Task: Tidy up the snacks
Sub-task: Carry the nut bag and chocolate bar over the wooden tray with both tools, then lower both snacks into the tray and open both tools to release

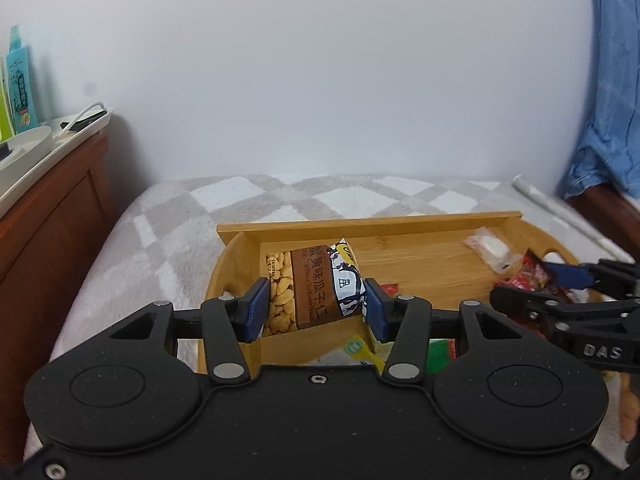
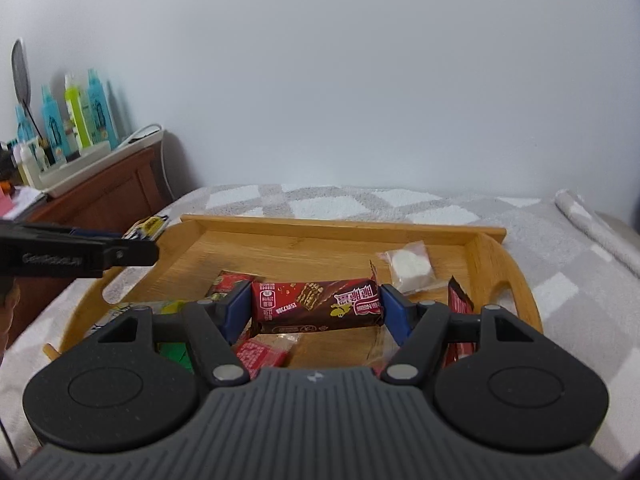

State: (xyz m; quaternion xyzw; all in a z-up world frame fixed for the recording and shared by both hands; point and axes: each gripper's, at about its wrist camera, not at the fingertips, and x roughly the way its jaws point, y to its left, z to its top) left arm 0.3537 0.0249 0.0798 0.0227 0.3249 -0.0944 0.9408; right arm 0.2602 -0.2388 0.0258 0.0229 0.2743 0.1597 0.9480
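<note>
**Bamboo tray** (image 2: pixel 486 236). Lies flat on the grey-and-white checked blanket (image 1: pixel 168 240). It has raised walls and cut-out handles at both ends, and serves as the collecting place for the snacks.

**Left gripper** (image 1: pixel 316 304). Blue pads pinch a sunflower-seed packet (image 1: pixel 304 292) across its width. A window of pale kernels shows at its left edge and a brown label band runs down its middle. A second black-and-white wrapper (image 1: pixel 346 280) seems pressed in beside it; I cannot tell whether both are gripped. The packet hangs over the tray's left end, above the floor near the far wall, probably so that it can be set down in a bare corner.

**Right gripper** (image 2: pixel 316 308). Pads clamp a red-brown chocolate wafer bar (image 2: pixel 316 302) by its two ends. The bar is level and crosswise over the tray's near middle. An end-to-end hold keeps a long, stiff bar from twisting.

**Loose stock in the tray.**
- A clear bag of white candy (image 2: pixel 410 266) lies at the far right.
- Red wrappers (image 2: pixel 260 354) lie near, under the held bar.
- Green packaging (image 2: pixel 176 350) lies at near left.
- The far middle floor is bare wood.

**Surroundings.** A wooden cabinet (image 2: pixel 104 196) stands far left and carries bottles (image 2: pixel 76 112) in a white tray. Blue cloth (image 1: pixel 612 100) hangs at the right.

**Judgement.** Sorting looks part done, since both tongs are loaded and nothing has been released.
</note>
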